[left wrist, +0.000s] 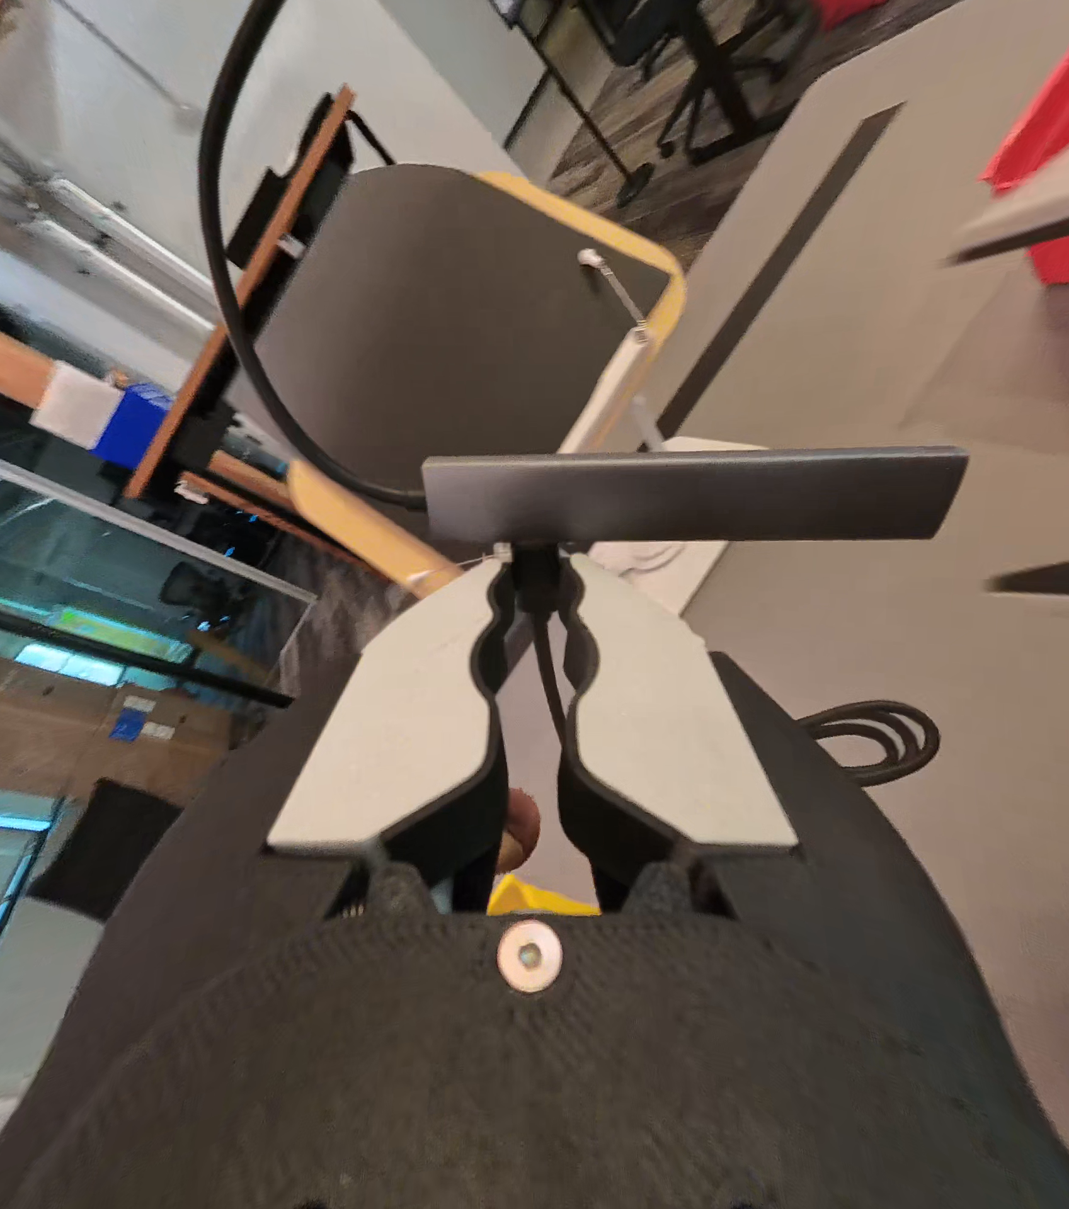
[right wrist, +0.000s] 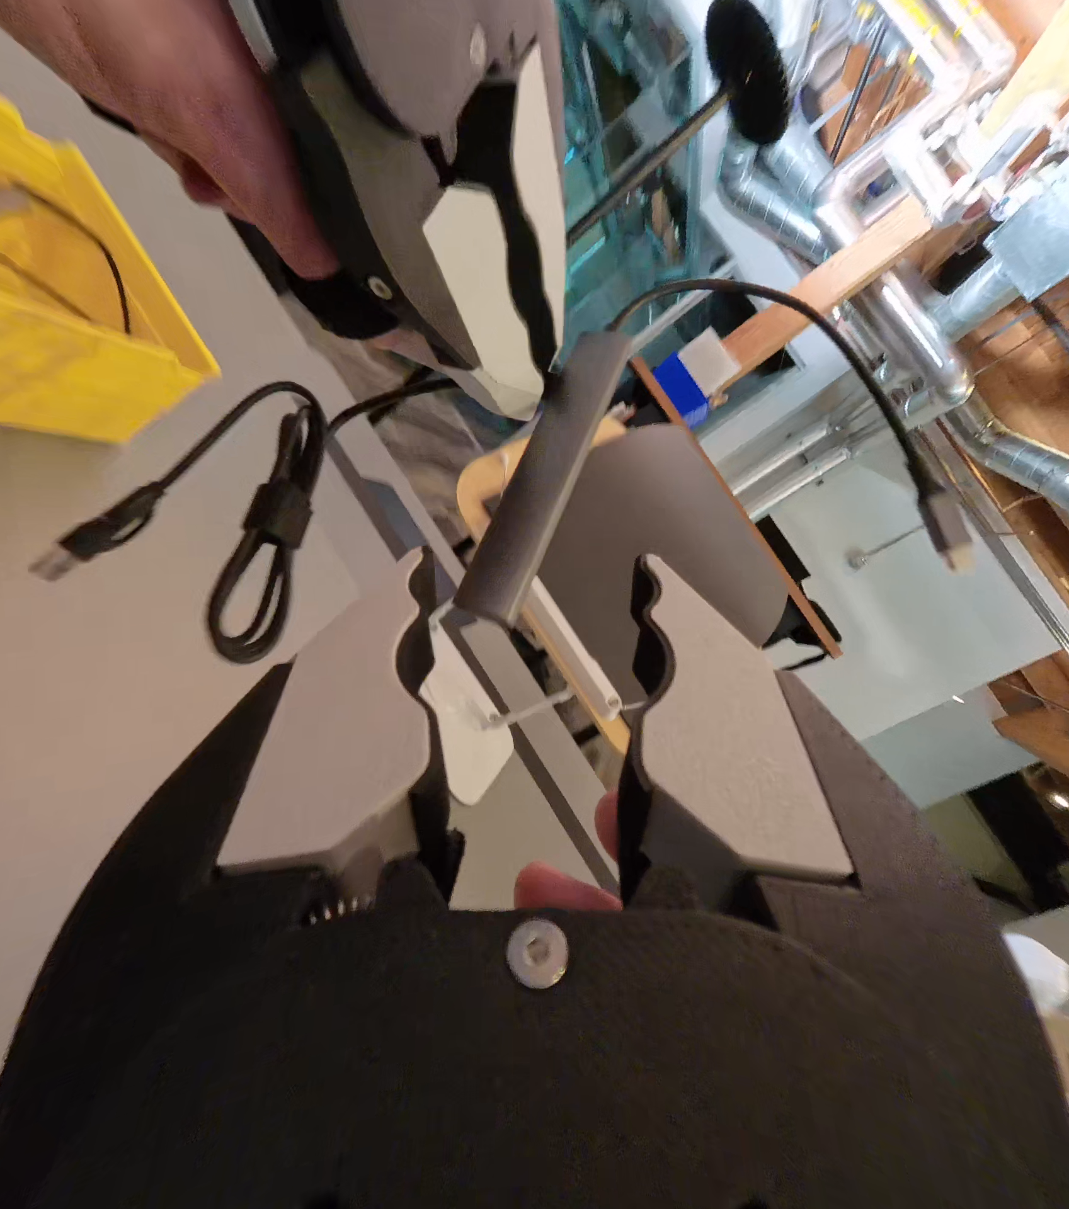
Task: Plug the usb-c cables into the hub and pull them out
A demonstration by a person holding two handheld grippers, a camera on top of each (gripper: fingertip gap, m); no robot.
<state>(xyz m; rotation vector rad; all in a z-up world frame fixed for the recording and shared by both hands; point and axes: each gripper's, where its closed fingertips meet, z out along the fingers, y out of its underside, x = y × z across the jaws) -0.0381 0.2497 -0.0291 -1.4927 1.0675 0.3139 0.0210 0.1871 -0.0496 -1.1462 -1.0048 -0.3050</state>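
Left wrist view: left gripper (left wrist: 535, 566) is pinching a black USB-C plug (left wrist: 537, 576) seated in the slim dark-grey metal hub (left wrist: 688, 492), lifted clear of the grey table (left wrist: 976, 654).

Right wrist view: right gripper (right wrist: 535, 576) is gaping wide, gripping nothing, the hub's near end between its tips; a coiled black cable (right wrist: 263, 523) is lying at left beside a yellow bin (right wrist: 27, 294).
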